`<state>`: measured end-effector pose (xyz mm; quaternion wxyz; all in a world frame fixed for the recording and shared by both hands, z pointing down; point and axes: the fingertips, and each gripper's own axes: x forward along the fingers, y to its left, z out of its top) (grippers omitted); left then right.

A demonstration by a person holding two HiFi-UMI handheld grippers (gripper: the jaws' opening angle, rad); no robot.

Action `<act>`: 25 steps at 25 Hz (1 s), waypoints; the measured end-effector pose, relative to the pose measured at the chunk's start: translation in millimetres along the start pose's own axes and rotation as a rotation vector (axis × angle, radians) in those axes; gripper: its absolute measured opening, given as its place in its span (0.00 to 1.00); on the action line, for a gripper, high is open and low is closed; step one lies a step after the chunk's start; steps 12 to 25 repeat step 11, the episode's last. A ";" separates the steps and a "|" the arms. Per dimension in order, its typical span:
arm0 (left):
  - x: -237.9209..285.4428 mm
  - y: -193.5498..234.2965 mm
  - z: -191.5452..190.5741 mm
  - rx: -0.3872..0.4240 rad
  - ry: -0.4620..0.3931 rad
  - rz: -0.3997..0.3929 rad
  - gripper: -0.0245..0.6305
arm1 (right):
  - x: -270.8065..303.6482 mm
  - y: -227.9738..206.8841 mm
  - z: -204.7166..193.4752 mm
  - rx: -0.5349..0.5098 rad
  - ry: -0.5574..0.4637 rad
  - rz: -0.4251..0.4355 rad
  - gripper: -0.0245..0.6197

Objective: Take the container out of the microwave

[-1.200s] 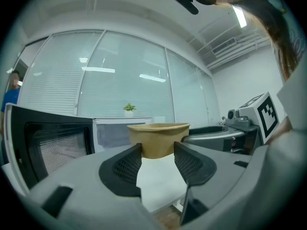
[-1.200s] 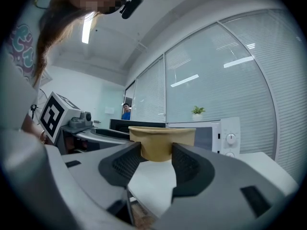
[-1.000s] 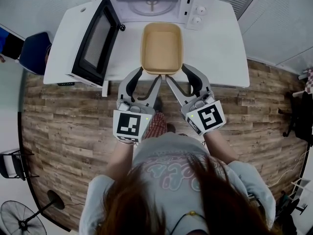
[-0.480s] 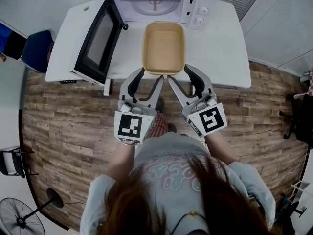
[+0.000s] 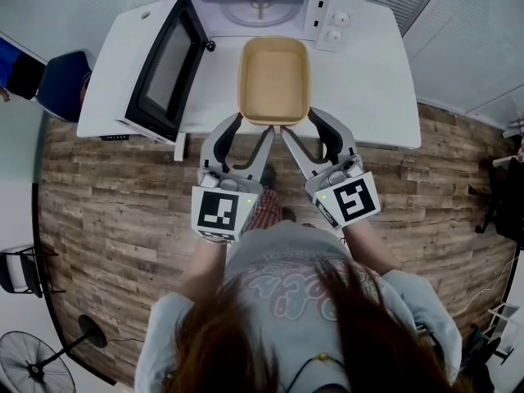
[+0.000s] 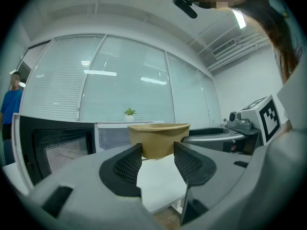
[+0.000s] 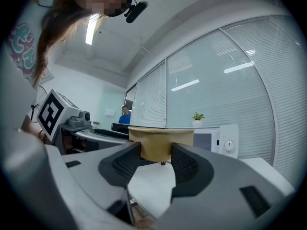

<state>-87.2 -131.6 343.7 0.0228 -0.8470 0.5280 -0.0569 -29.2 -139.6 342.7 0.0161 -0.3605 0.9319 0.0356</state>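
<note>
**Tabletop stage: container standing clear of the microwave**

White table (image 5: 372, 80) is carrying the microwave (image 5: 321, 8) at 12 o'clock, with its door (image 5: 162, 65) hanging open toward 10 o'clock. The container (image 5: 273, 80) is sitting on the table just in front of the cavity, fully outside it.

We are holding the left gripper (image 5: 244, 140) at the container's 7 o'clock and the right gripper (image 5: 309, 140) at its 5 o'clock. Both are level, with jaws standing wide and gripping nothing. The tips are lying just beside the near rim; we cannot tell whether they are touching it.

We are judging the removal as essentially complete, so the step in hand is a clean withdrawal. We are recommending keeping the jaws wide and drawing straight back toward 6 o'clock. A snagged rim could drag this light tray over the nearby table edge.

The container is showing a bare tan interior, with no contents. The cavity is showing only its turntable (image 5: 256, 6).
</note>
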 end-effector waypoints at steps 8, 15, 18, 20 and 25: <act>6.3 -0.6 -2.8 -0.007 0.007 -0.007 0.35 | 1.0 -5.5 -3.0 0.001 -0.001 -0.007 0.35; 6.4 -0.2 -3.7 -0.008 0.008 -0.009 0.35 | 1.4 -5.1 -3.3 -0.002 -0.001 -0.009 0.35; 6.4 -0.2 -3.7 -0.008 0.008 -0.009 0.35 | 1.4 -5.1 -3.3 -0.002 -0.001 -0.009 0.35; 6.4 -0.2 -3.7 -0.008 0.008 -0.009 0.35 | 1.4 -5.1 -3.3 -0.002 -0.001 -0.009 0.35; 6.4 -0.2 -3.7 -0.008 0.008 -0.009 0.35 | 1.4 -5.1 -3.3 -0.002 -0.001 -0.009 0.35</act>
